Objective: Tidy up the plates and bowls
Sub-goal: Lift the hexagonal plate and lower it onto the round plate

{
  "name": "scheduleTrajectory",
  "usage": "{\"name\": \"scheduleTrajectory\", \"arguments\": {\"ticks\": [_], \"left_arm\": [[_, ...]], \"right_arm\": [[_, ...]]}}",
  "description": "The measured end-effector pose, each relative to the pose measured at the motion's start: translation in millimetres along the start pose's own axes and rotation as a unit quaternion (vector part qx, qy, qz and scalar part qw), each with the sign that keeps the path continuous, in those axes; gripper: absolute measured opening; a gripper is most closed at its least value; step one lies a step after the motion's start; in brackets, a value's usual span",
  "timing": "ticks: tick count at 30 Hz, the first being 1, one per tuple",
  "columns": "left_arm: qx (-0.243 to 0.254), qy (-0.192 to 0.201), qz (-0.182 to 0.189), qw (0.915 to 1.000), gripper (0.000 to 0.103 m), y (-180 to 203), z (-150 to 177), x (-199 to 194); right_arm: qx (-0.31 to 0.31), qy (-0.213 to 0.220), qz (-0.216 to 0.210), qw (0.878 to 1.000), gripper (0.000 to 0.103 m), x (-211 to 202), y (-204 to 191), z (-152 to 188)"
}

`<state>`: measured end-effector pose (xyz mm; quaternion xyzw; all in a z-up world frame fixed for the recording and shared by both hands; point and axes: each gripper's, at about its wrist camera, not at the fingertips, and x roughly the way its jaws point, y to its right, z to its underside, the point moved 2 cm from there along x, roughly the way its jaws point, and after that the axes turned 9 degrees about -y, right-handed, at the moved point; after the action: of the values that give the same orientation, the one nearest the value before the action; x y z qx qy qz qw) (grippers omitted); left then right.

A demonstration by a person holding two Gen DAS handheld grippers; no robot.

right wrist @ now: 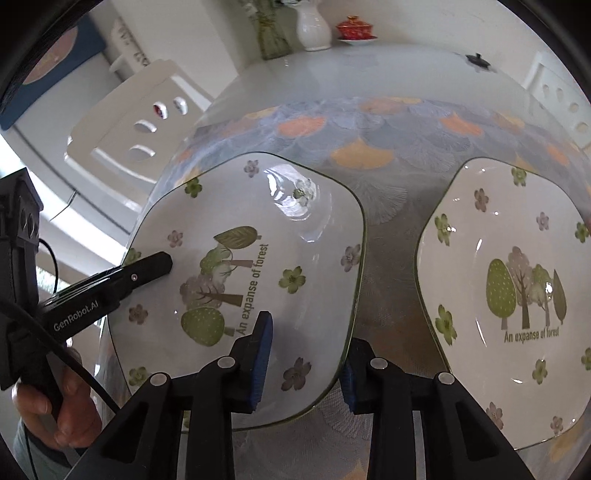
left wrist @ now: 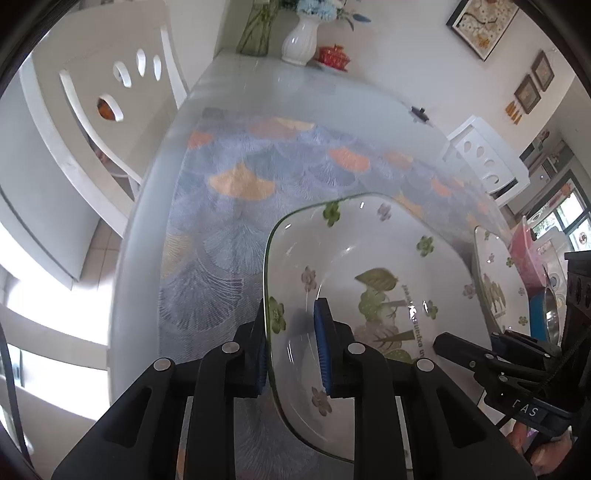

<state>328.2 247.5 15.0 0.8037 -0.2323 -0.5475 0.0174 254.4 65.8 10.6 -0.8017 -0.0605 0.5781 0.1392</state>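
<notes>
A square white plate (left wrist: pixel 369 266) (right wrist: pixel 258 229) printed with green trees and flowers is held at both side rims, above the patterned tablecloth (right wrist: pixel 369 155). My left gripper (left wrist: pixel 291 354) is shut on its left rim, one blue pad inside the dish and one outside. My right gripper (right wrist: pixel 304 369) (left wrist: pixel 484 343) is shut on the right rim in the same way. In the right wrist view one finger (right wrist: pixel 155 266) of the left gripper lies over the plate's far side. A second matching plate (right wrist: pixel 517 295) (left wrist: pixel 498 280) lies flat to the right.
A white vase (right wrist: pixel 314 26), a red lidded cup (right wrist: pixel 354 27) and a small black object (right wrist: pixel 478 61) stand at the table's far end. White chairs (left wrist: pixel 103 103) (left wrist: pixel 484 155) flank the table. A pink item (left wrist: pixel 524 254) and a blue-rimmed metal bowl (left wrist: pixel 546 314) sit at far right.
</notes>
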Motion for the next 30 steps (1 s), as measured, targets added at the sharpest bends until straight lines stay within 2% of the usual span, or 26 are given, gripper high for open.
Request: {"name": "scheduleTrajectory", "arguments": {"ticks": [10, 17, 24, 30], "left_arm": [[0.001, 0.028, -0.006, 0.9996, 0.018, 1.3, 9.4, -31.6], [0.016, 0.067, -0.013, 0.9976, 0.018, 22.0, 28.1, -80.9], [0.027, 0.103, -0.025, 0.994, 0.018, 57.9, 66.5, -136.5], [0.025, 0.104, -0.032, 0.9937, 0.018, 85.5, 114.6, -160.2]], "right_arm": [[-0.04, 0.017, -0.018, 0.999, 0.031, -17.4, -16.9, 7.8], [-0.06, 0.046, -0.028, 0.997, 0.031, -60.3, -26.8, 22.0], [-0.07, 0.076, -0.042, 0.994, 0.031, -121.3, -38.2, 65.0], [-0.059, 0.078, -0.057, 0.994, 0.031, -153.5, -30.0, 117.6]]}}
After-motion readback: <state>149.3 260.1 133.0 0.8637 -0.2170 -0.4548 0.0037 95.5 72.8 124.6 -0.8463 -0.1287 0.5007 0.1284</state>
